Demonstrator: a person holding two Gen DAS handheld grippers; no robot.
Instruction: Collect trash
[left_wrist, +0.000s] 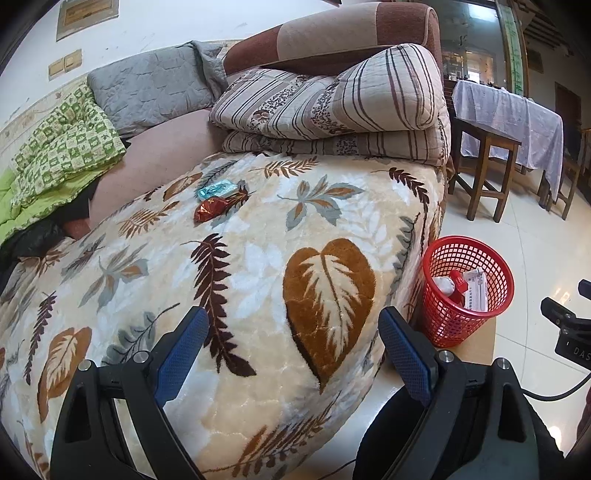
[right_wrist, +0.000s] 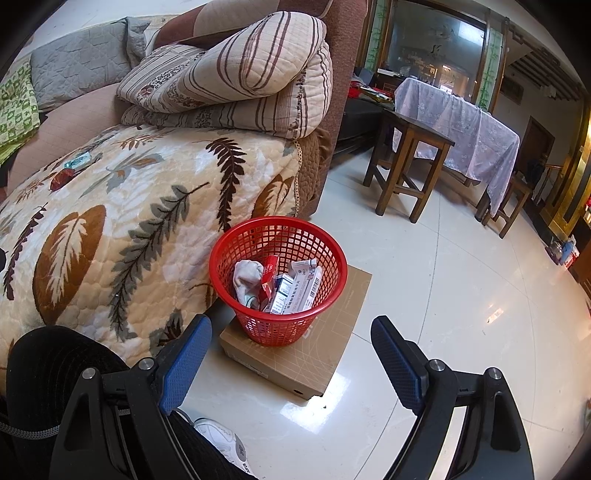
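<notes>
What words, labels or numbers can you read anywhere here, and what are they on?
"DAS": white letters on the black right gripper body, cut off at the frame edge.
Print and barcode on the white cartons in the red mesh plastic basket: too small to read.
Teal wrapper and shiny red wrapper on the leaf-patterned blanket: unreadable.

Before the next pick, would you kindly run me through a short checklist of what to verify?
1. Left gripper open and empty: ok.
2. Right gripper open and empty: ok.
3. Trash remaining: red wrapper and teal wrapper lie on the leaf blanket, unobstructed: ok.
4. Red basket upright on the cardboard box with room left: ok.
5. Wrappers touching or apart: cannot tell.
</notes>
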